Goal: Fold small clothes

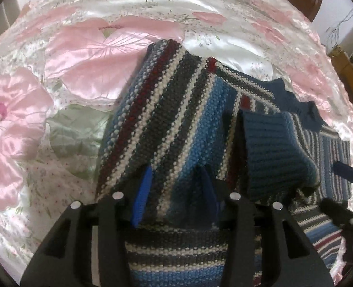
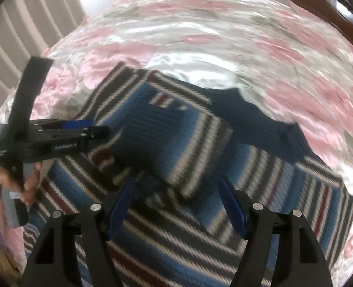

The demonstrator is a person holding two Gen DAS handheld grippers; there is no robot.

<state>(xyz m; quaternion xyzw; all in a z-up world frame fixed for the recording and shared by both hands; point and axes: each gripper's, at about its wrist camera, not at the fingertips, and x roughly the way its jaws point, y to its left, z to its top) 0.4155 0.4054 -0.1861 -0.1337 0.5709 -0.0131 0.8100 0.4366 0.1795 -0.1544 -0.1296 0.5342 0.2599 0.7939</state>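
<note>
White print on side of left gripper (image 2: 90, 129) body, right wrist view: small, blurred, looks like a brand name ending in "AI", letters before it not certain. Second small white label at rear end of same body, too blurred to read. Nothing readable in left wrist view. No print seen on striped sweater (image 2: 200, 167) or bedspread (image 2: 200, 35).

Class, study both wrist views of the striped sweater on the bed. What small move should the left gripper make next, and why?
Probably lay the sleeve down across the sweater's body and let go. The left gripper is shut on the striped sleeve, whose dark blue cuff already folds over the sweater on the pink floral bedspread. The right gripper is open, holding nothing.
</note>
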